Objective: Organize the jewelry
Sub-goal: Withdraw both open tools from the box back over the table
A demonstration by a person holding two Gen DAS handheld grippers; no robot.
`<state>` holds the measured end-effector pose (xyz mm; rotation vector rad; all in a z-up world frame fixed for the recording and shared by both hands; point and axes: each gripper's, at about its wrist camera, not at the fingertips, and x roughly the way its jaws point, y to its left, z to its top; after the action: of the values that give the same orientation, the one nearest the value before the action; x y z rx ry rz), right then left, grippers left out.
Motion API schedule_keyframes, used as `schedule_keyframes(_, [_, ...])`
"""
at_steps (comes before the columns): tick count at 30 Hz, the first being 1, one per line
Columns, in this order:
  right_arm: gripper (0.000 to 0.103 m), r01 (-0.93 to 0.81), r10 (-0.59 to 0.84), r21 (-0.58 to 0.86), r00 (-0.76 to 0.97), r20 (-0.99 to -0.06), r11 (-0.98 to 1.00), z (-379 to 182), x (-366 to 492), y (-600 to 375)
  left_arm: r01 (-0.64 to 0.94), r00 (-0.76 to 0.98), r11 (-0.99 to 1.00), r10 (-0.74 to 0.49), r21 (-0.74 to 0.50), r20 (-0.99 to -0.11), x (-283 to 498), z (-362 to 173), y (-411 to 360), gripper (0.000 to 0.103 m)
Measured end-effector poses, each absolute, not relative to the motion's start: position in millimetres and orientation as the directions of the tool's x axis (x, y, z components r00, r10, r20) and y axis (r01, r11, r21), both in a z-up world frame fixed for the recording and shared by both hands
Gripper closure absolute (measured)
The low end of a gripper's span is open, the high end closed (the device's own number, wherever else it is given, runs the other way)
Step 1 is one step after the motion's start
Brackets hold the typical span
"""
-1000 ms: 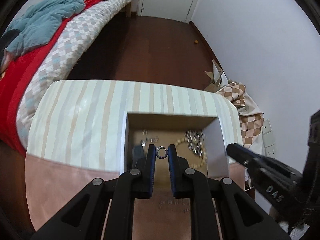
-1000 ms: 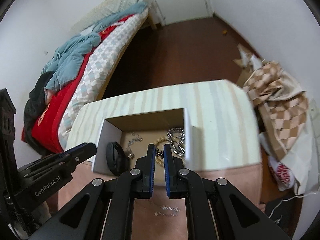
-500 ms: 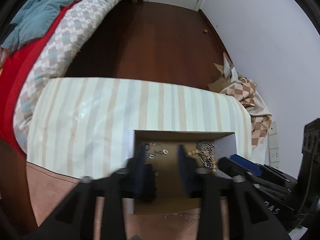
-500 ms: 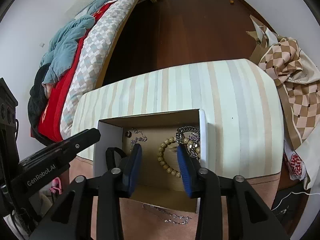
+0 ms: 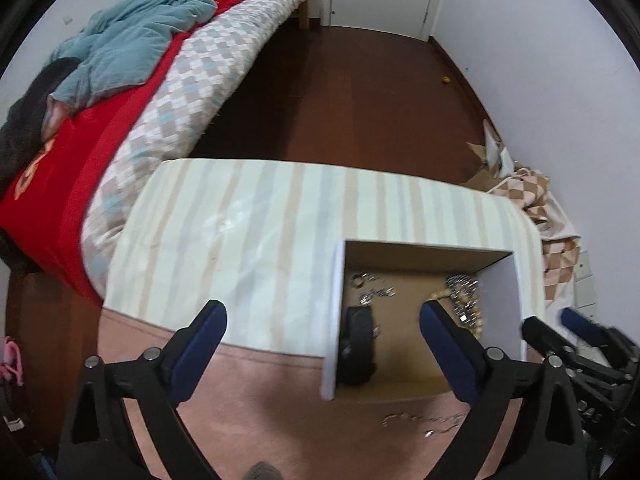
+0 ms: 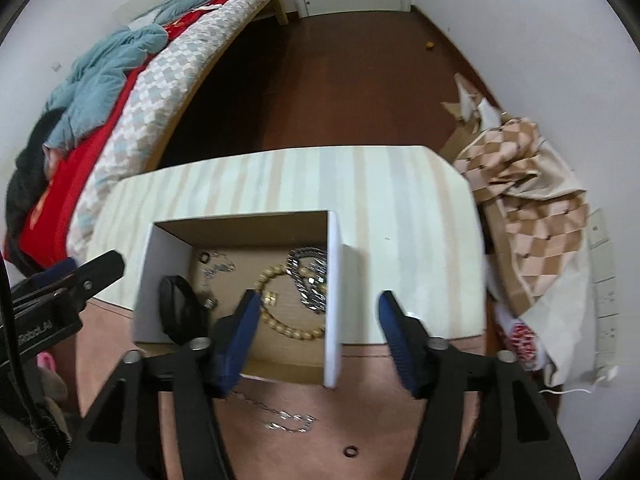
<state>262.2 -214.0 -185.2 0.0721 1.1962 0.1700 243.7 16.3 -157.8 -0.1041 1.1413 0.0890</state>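
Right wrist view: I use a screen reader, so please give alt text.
The right gripper, jaws opening and empty, hangs over an open cardboard box holding a beaded bracelet, silver chains and a black band. A thin chain and a small ring lie outside it.

Cardboard, beads and shiny chain
Matt cardboard box [image 6: 256,236], glossy wooden-looking bead bracelet [image 6: 280,322], shiny metal chain [image 6: 310,280]; striped tablecloth [image 5: 248,240] has a plastic sheen.

Jewelry [image 6: 294,300] inside open box [image 6: 160,256]
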Motion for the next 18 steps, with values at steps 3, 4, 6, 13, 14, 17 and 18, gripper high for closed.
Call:
schedule_keyframes(3, [0.005,-0.096,0.106,0.075,0.384,-0.917,0.993,-181,251,-214,-0.127,0.425,0.992,0.057,0.003,-0.903,233,-158,14,0.002])
schedule_keyframes(4, [0.004,-0.095,0.091,0.058,0.391,-0.916,0.994,-180,247,-214,-0.127,0.428,0.992,0.063,0.009,-0.901,230,-158,14,0.001])
schedule_keyframes(6, [0.003,-0.091,0.059,0.024,0.405,-0.912,0.996,-176,239,-215,-0.123,0.438,0.992,0.068,0.015,-0.896,222,-156,12,0.001])
schedule_keyframes(13, [0.001,-0.063,0.016,-0.015,0.454,-0.891,0.998,-155,212,-218,-0.113,0.477,0.993,0.073,0.021,-0.876,194,-139,4,0.001])
schedule_keyframes(14, [0.001,-0.061,0.012,-0.019,0.466,-0.885,0.998,-150,206,-219,-0.113,0.486,0.993,0.072,0.019,-0.871,190,-135,3,0.001])
schedule_keyframes(17, [0.001,-0.054,0.01,-0.019,0.489,-0.872,0.998,-136,192,-221,-0.111,0.51,0.994,0.067,0.011,-0.857,177,-123,2,0.001])
schedule_keyframes(18, [0.001,-0.053,0.013,-0.016,0.498,-0.867,0.998,-131,187,-222,-0.11,0.52,0.994,0.064,0.007,-0.852,172,-118,2,0.001])
